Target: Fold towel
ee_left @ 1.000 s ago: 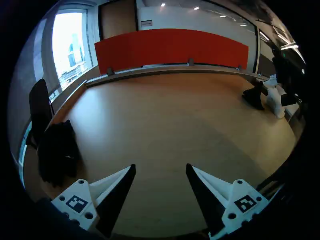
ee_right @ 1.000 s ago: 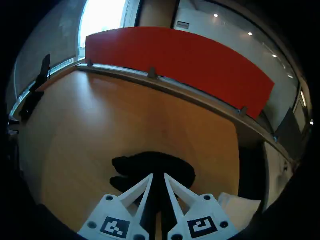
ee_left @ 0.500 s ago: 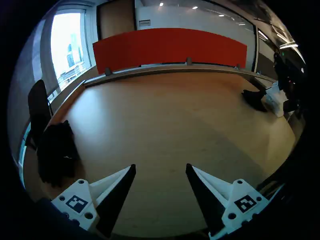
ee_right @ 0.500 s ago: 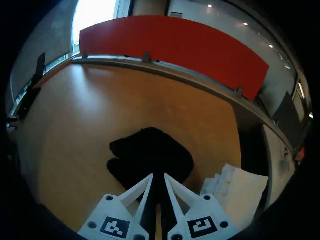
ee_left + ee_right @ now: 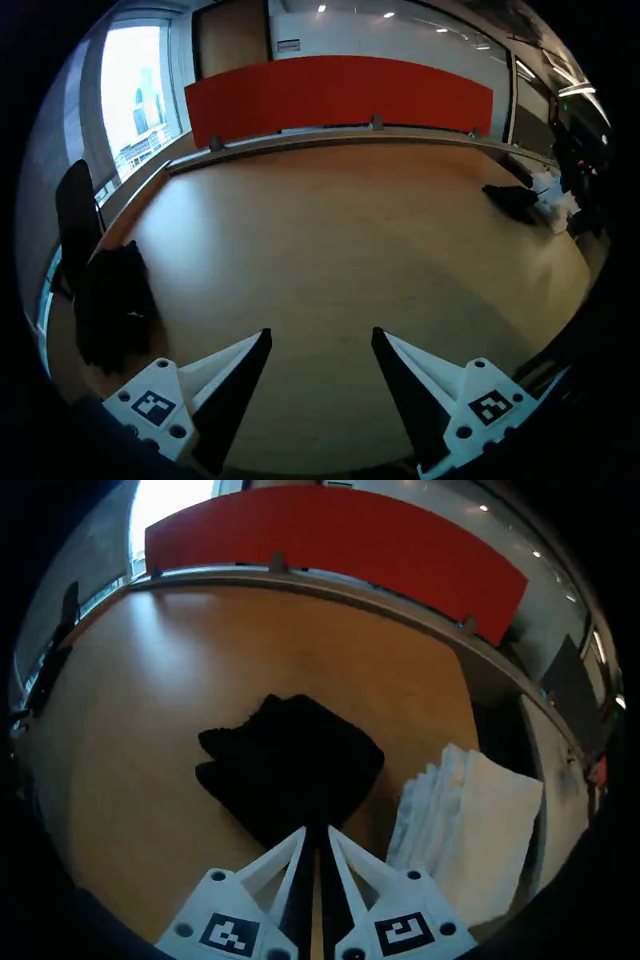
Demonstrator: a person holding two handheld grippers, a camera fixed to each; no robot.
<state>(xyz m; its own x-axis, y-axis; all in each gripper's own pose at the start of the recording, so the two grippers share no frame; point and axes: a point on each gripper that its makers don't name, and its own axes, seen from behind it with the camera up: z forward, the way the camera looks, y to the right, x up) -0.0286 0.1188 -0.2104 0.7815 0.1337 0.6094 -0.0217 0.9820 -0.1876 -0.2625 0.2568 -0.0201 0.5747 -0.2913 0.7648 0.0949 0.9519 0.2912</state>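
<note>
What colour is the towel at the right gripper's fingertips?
The towel is black, clearest in the right gripper view.

We note a broad wooden table [image 5: 336, 240] with a long red partition [image 5: 336, 92] standing along its far edge on small brackets [image 5: 374, 122]. A bright window [image 5: 136, 96] is beyond the left corner. A dark chair [image 5: 76, 208] sits just beside the table's left edge, and ceiling lights [image 5: 388, 15] are on overhead.
</note>
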